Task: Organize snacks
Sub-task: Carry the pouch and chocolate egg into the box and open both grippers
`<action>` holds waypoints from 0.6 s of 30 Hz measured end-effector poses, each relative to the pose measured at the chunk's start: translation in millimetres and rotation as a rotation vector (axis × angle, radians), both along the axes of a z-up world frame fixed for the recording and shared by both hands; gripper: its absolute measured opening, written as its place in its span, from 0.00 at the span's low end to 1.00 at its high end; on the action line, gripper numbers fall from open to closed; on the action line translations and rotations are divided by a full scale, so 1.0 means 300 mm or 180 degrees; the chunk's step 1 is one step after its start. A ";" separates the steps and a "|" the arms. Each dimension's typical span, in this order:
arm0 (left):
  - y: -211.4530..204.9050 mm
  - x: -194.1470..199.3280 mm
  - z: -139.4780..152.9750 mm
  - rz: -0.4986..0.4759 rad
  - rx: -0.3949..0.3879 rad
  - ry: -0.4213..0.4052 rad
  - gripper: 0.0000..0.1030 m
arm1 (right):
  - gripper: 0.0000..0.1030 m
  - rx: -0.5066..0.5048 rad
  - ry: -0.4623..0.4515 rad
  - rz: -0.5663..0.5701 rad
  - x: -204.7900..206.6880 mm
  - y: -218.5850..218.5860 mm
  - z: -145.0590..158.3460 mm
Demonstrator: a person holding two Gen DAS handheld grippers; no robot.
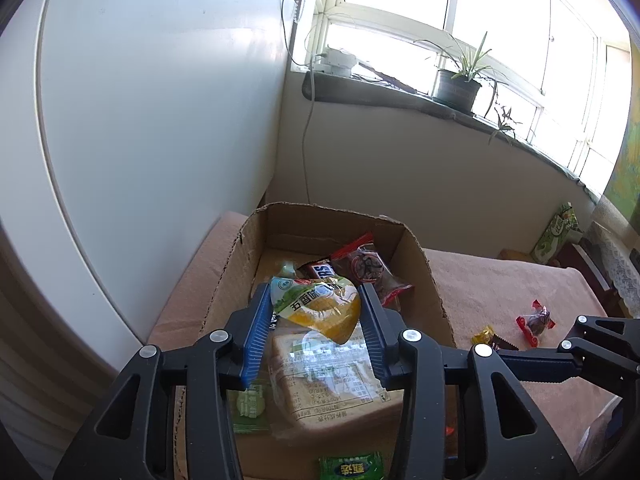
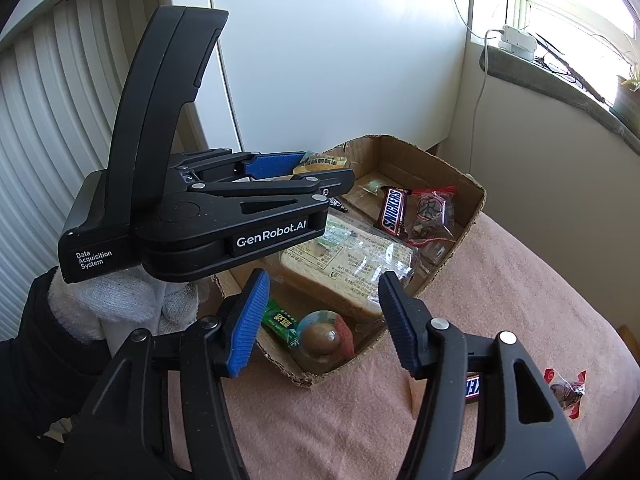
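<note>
Left gripper (image 1: 316, 320) over box (image 1: 236, 264), jaws closed on pouch (image 1: 320, 308), gripped near its edges. Risk: slips free, lands on bread (image 1: 336, 380), not bare floor. Right gripper (image 2: 320, 320) empty, jaws wide. Loose candies (image 1: 536, 322) at 3 o'clock. Pouch print partly unreadable; box's near corner cut off.

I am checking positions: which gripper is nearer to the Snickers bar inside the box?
Left. The left gripper hangs above the cardboard box, near the Snickers bar; the right gripper stays outside.

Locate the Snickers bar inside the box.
In the right wrist view, the Snickers bar lies at the far end of the cardboard box, between a small green packet and a red-edged clear packet.
</note>
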State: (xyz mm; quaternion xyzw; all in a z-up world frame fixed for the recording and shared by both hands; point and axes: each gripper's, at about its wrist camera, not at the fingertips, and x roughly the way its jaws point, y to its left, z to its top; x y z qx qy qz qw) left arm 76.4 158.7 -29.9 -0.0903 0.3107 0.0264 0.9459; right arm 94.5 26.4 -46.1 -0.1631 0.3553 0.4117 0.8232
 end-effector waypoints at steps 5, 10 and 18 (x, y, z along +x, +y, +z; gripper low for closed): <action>-0.006 -0.003 0.003 0.0012 0.0028 -0.0020 0.52 | 0.63 -0.0026 -0.0006 -0.0008 -0.001 -0.005 0.001; -0.011 -0.004 0.004 0.0014 0.0036 -0.0027 0.55 | 0.73 -0.0011 -0.0009 -0.0050 0.003 -0.017 0.002; -0.020 0.000 0.005 -0.0010 0.0039 -0.0020 0.55 | 0.83 -0.0034 -0.0029 -0.0104 0.004 -0.031 0.005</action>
